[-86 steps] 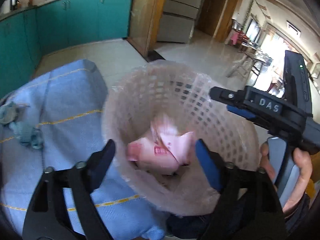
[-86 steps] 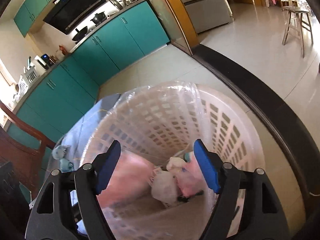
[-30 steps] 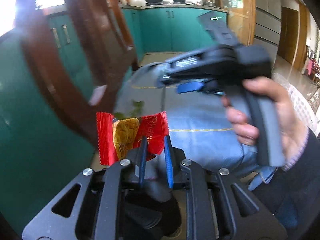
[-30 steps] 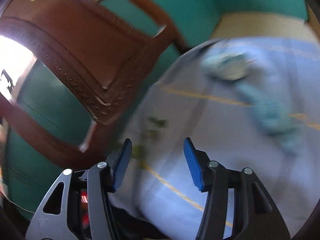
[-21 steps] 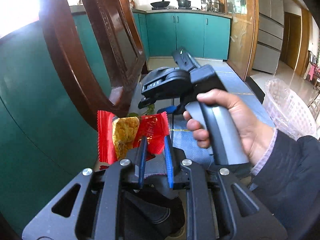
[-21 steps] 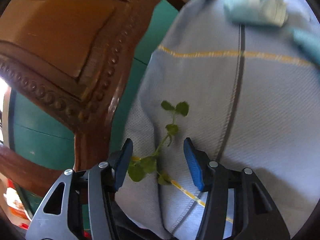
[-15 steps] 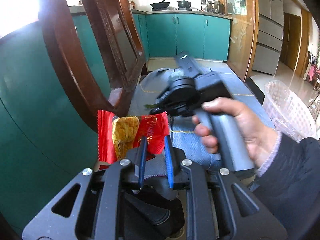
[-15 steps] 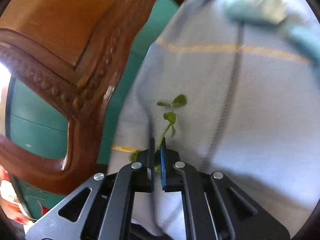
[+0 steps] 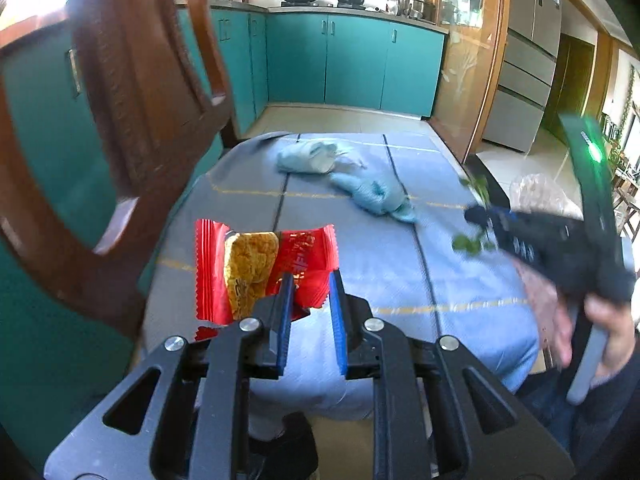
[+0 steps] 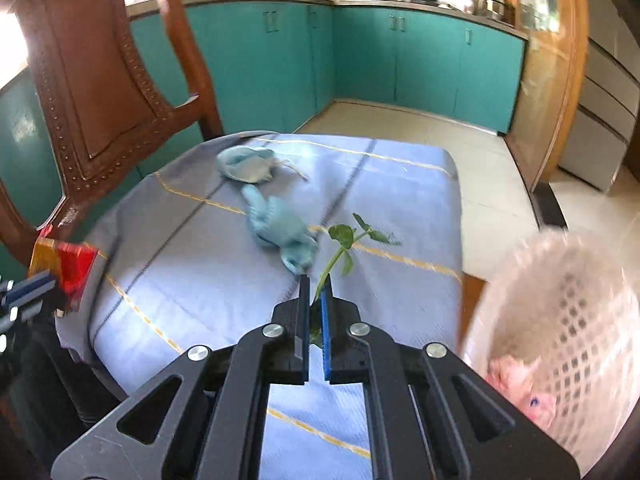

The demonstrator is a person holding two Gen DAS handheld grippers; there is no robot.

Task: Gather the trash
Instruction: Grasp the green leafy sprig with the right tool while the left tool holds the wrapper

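My left gripper (image 9: 310,280) is shut on a red snack wrapper (image 9: 256,268) with yellow print, held above the near end of the blue tablecloth (image 9: 360,248). My right gripper (image 10: 315,282) is shut on a green leafy sprig (image 10: 344,240), lifted off the cloth. The right gripper and sprig also show blurred in the left wrist view (image 9: 472,240). The white lattice trash basket (image 10: 568,320) stands at the right, lined with plastic, with pink wrappers (image 10: 516,380) inside. The wrapper also shows at the left edge of the right wrist view (image 10: 68,264).
Two crumpled light-blue gloves or tissues (image 10: 280,228) (image 10: 246,164) lie on the cloth. A brown wooden chair back (image 10: 92,80) stands at the left. Teal cabinets (image 10: 360,56) and a tiled floor (image 10: 440,136) lie beyond the table.
My right gripper shut on the sprig, lifted it off the cloth and swung right toward the basket. My left gripper keeps hold of the red wrapper.
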